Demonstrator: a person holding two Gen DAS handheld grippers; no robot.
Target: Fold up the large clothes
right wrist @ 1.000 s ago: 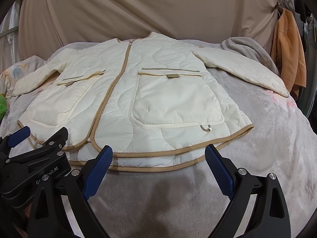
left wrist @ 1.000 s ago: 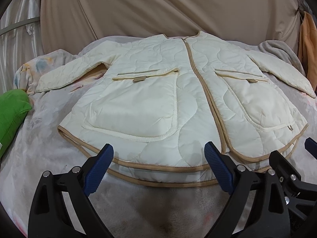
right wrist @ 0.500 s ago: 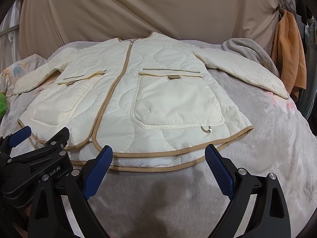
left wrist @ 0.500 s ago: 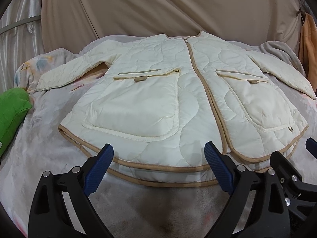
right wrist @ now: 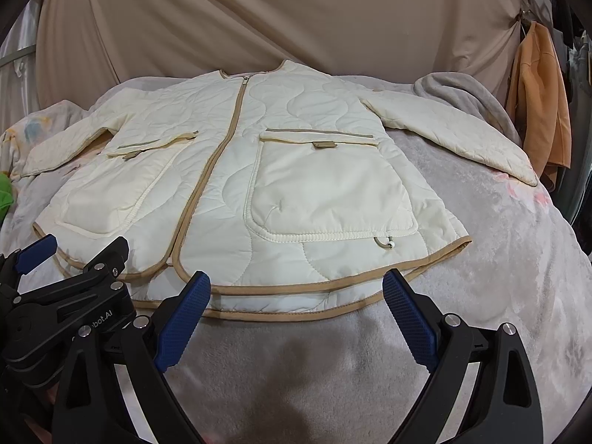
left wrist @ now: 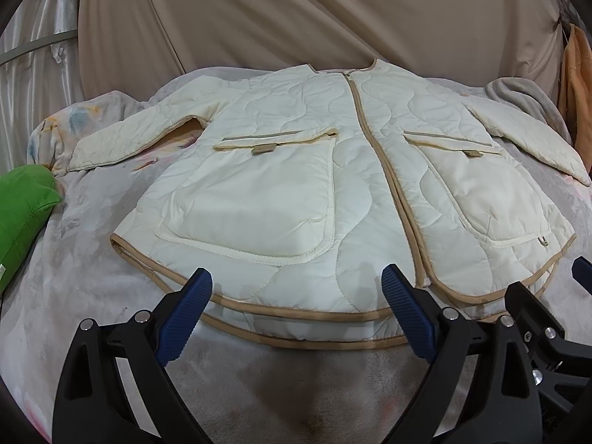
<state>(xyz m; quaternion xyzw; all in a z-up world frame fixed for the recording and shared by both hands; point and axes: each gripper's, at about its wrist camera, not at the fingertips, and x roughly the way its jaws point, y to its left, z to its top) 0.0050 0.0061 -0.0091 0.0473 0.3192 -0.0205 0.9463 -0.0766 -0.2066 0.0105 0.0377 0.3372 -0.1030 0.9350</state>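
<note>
A cream quilted jacket (left wrist: pixel 296 170) with tan trim lies flat, front up and zipped, on a grey blanket (left wrist: pixel 92 296); both sleeves are spread out to the sides. It also shows in the right wrist view (right wrist: pixel 236 185). My left gripper (left wrist: pixel 296 307) is open and empty, hovering just before the left half of the hem. My right gripper (right wrist: pixel 296 307) is open and empty, just before the right half of the hem. Each gripper shows at the edge of the other's view.
A green cushion (left wrist: pixel 22 214) lies at the left edge of the bed. A grey cloth (right wrist: pixel 466 100) is bunched at the back right. An orange garment (right wrist: pixel 536 100) hangs at the right. A beige curtain (left wrist: pixel 296 18) hangs behind.
Both grippers have crept slightly forward toward the jacket's hem. The jacket has not moved and both grippers stay open.
</note>
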